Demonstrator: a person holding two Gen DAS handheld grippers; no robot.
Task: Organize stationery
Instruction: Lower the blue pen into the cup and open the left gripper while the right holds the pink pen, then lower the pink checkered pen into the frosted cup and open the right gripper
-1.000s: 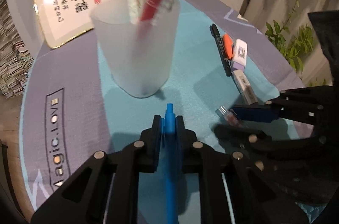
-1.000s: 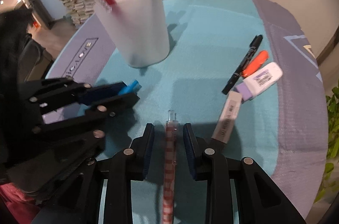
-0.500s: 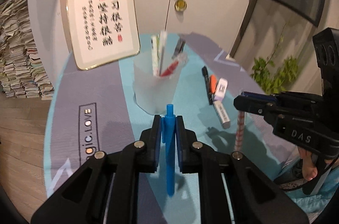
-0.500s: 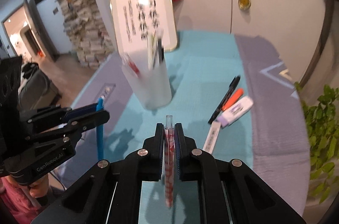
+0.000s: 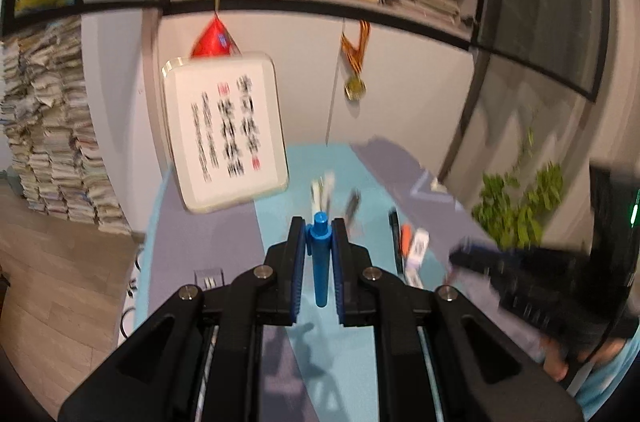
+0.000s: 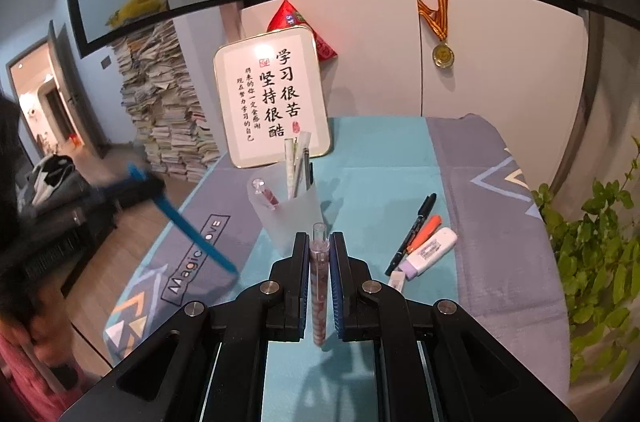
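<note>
My left gripper (image 5: pixel 319 228) is shut on a blue pen (image 5: pixel 321 258), lifted well above the table. In the right wrist view that blue pen (image 6: pixel 188 224) hangs slanted at the left. My right gripper (image 6: pixel 319 242) is shut on a clear pen with a red-checked barrel (image 6: pixel 319 286), raised just in front of the frosted pen cup (image 6: pixel 292 218). The cup stands on the teal mat and holds several pens. In the left wrist view, only those pens' tips (image 5: pixel 324 190) show above my fingers.
A black marker (image 6: pixel 412 230), an orange marker (image 6: pixel 427 227), a white correction tape (image 6: pixel 434 248) and a small white eraser (image 6: pixel 396 279) lie right of the cup. A framed calligraphy sign (image 6: pixel 272 98) leans behind it. A green plant (image 6: pixel 592 262) stands past the table's right edge.
Both grippers rose away from the table and tilted up, carrying their pens. The right jaws closed on the checked pen and lifted it. The cup now looks smaller and farther.
</note>
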